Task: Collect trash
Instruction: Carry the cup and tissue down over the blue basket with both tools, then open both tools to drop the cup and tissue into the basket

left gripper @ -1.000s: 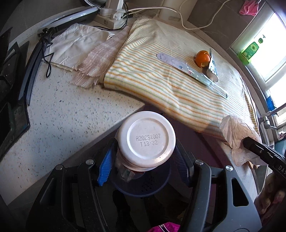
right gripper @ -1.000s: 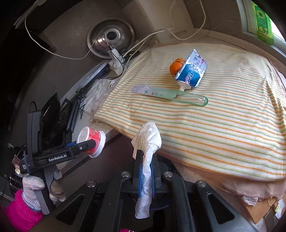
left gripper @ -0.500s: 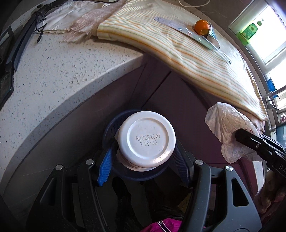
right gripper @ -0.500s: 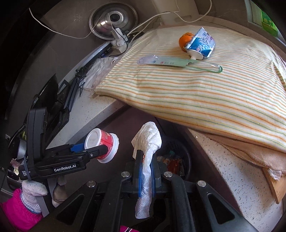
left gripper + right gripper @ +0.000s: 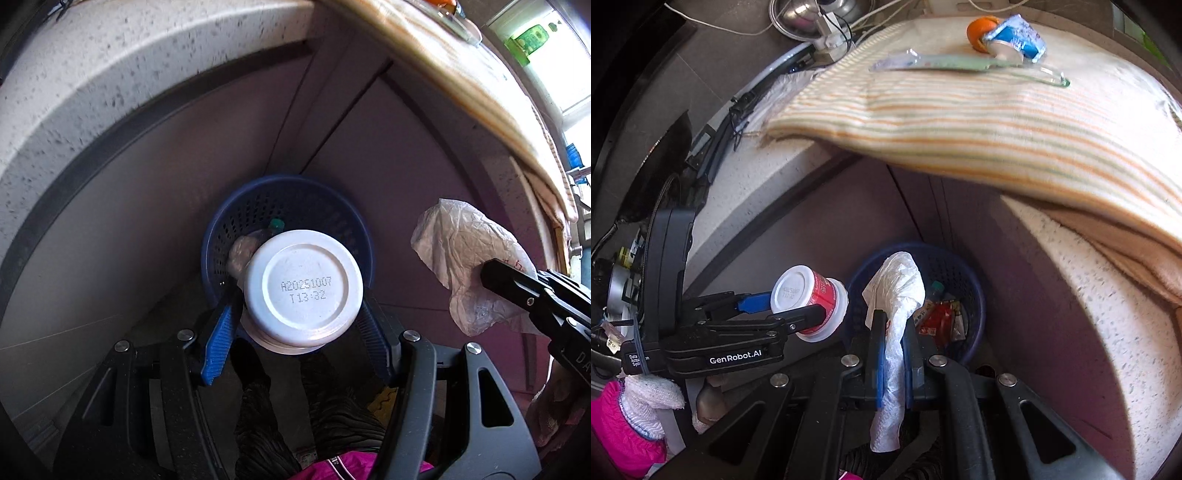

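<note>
A speckled pale stone countertop [image 5: 1108, 295] curves around an inside corner above and to both sides of the jaws. Below it, straight ahead of the jaws, plain mauve cabinet fronts [image 5: 388, 155] meet at a vertical seam. A bright window [image 5: 565, 55] glows at upper right, throwing daylight across the counter's edge.

Daylight from the window [image 5: 532, 40] glares top right; cabinet shadowed, fisheye edges dark, cloth [image 5: 979, 122] blurred.
</note>
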A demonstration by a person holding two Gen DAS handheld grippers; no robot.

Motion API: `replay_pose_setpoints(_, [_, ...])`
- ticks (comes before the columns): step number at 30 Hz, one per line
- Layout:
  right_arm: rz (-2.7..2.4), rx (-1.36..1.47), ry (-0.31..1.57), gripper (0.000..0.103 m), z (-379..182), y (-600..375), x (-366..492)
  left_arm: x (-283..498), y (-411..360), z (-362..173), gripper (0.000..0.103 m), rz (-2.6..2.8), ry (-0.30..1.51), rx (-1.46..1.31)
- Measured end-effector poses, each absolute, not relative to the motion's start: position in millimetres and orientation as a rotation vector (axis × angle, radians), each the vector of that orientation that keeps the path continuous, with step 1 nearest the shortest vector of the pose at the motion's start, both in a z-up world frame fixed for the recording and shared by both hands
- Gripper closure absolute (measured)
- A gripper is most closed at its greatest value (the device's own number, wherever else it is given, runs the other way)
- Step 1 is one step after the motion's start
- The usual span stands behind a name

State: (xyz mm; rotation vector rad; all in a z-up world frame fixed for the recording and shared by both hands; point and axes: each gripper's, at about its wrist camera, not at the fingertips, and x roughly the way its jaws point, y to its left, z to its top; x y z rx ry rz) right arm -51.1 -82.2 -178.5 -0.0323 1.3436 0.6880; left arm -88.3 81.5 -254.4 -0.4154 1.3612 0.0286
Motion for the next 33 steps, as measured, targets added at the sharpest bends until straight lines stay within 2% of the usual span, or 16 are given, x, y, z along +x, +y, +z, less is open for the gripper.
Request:
replay_pose_setpoints(18, [0.672, -0.114, 1.403, 0.097, -230.5, -54.4, -50.6, -79.6, 78.9, -296.8, 0.039, 0.024, 1.421, -0.392])
replay_pose_setpoints(33, [0.656, -0.131, 1.43, 0.09, -254.8, -48.6, -39.3, -69.9, 82.1, -315.4, 0.039, 0.045, 1.452, -0.357])
